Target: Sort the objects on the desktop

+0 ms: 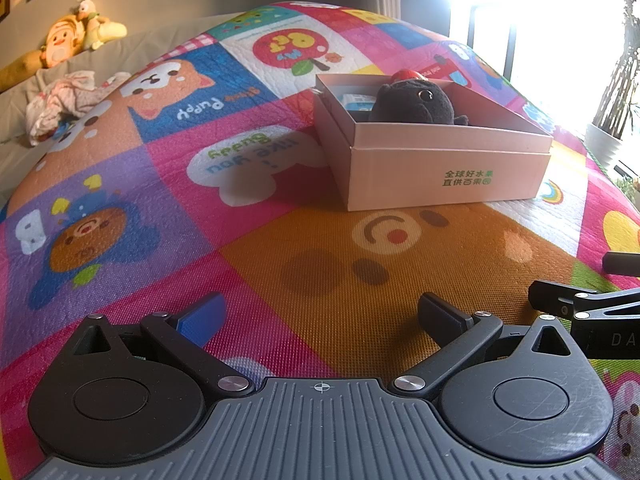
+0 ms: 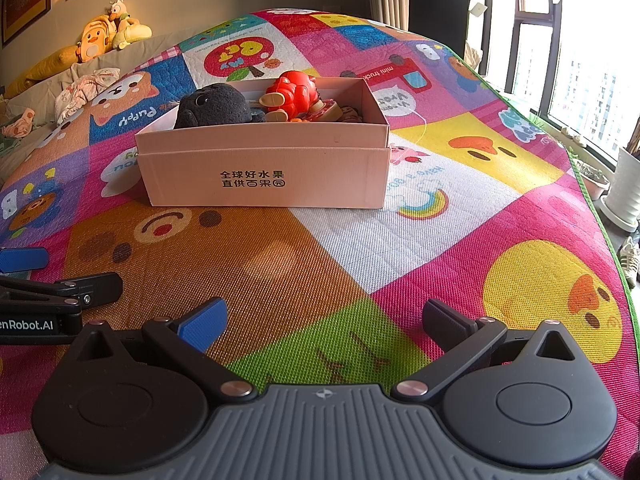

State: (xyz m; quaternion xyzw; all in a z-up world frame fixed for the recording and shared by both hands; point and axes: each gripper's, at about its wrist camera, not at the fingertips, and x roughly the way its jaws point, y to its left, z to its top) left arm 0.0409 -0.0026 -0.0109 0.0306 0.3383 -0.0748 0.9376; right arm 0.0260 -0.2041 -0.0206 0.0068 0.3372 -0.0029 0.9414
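Note:
A pale pink cardboard box [image 2: 264, 178] [image 1: 440, 176] with printed characters stands on the colourful cartoon play mat [image 2: 360, 240] [image 1: 280, 264]. Inside it sit a dark grey plush toy [image 2: 214, 106] [image 1: 414, 100], a red plastic toy [image 2: 294, 90] [image 1: 406, 75] and several small items. My left gripper [image 1: 320, 316] rests low over the mat, well short of the box, open and holding nothing. My right gripper [image 2: 324, 320] is likewise open and empty, a good way in front of the box. Each gripper shows at the edge of the other's view.
A grey sofa [image 2: 48, 76] with plush toys [image 2: 108, 28] and crumpled cloth [image 1: 64, 100] lies beyond the mat on the left. Windows [image 2: 580, 40], a white plant pot [image 2: 626, 188] and shoes [image 2: 632, 260] line the right side past the mat's green edge.

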